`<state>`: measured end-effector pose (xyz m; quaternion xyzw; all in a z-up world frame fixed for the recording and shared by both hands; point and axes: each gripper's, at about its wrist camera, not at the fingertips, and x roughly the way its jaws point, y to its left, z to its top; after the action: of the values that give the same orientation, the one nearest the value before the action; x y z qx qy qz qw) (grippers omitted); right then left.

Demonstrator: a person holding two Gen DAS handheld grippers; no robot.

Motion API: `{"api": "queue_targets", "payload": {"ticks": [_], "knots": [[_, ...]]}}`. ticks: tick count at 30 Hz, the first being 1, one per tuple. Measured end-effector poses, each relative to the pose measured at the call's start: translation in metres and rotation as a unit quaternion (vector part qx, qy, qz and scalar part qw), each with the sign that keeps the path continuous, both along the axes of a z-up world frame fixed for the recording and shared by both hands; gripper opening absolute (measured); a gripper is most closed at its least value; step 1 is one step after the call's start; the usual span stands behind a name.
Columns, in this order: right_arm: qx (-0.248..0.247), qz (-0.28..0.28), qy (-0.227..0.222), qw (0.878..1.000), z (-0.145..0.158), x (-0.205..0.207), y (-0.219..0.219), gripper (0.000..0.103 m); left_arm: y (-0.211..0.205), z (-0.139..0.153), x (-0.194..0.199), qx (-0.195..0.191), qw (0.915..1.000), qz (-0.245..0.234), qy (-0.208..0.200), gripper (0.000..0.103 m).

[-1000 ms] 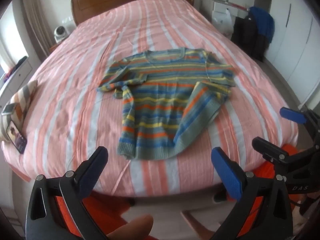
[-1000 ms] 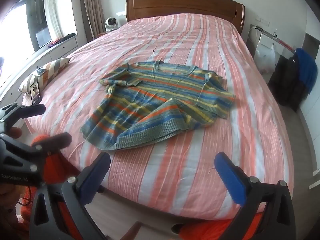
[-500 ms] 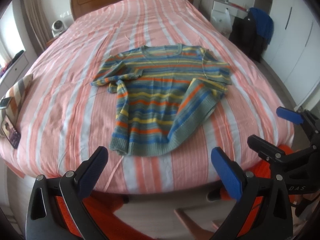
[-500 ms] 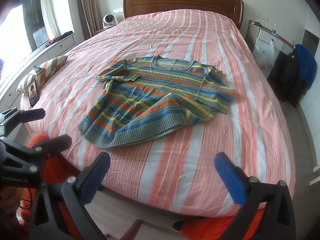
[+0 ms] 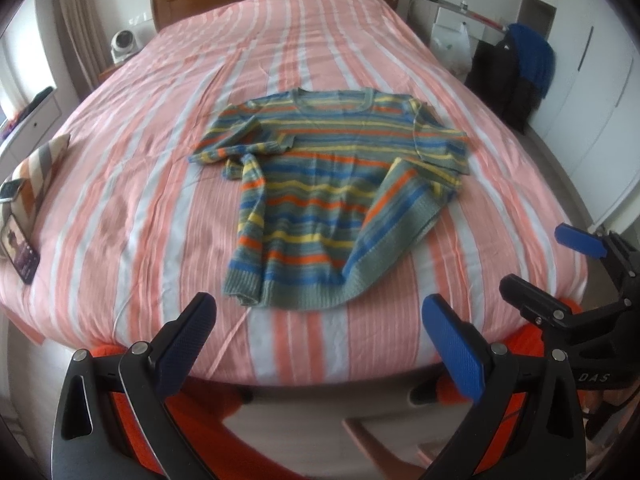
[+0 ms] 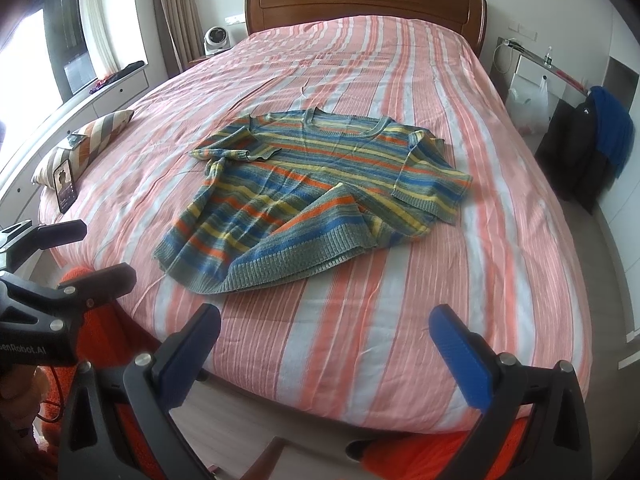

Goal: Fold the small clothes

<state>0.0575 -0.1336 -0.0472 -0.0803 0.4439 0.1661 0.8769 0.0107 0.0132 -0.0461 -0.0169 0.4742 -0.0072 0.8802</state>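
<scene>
A striped knit sweater (image 5: 332,196) lies on the pink-and-white striped bedspread (image 5: 132,208), toward the foot half of the bed and roughly centred across it, with wide bare cover on both sides and a strip of bare cover between its hem and the foot edge of the bed. The left gripper (image 5: 320,336) hangs at that foot edge, jaws spread wide and holding nothing, its blue pads short of the hem. The right gripper (image 6: 328,344) is likewise released and empty, over the bed's near corner, well apart from the sweater. At the bed's left edge a striped pillow (image 6: 86,140) props a phone (image 6: 65,185), clear of the garment. A wooden headboard (image 6: 364,0) closes the far end. The sweater has blue, orange, yellow and grey-green bands, neckline toward the headboard; its lower right corner is turned over onto the body, and its left sleeve is bunched across the chest.
</scene>
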Motion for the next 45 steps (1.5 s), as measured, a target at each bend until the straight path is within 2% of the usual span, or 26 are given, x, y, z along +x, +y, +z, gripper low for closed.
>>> {"api": "queue_targets", "payload": {"ticks": [45], "knots": [[0.0, -0.004, 0.009, 1.0, -0.0066, 0.0007, -0.0002, 0.103, 0.0036, -0.0075, -0.0014, -0.003, 0.9999, 0.005, 0.009, 0.103]]}}
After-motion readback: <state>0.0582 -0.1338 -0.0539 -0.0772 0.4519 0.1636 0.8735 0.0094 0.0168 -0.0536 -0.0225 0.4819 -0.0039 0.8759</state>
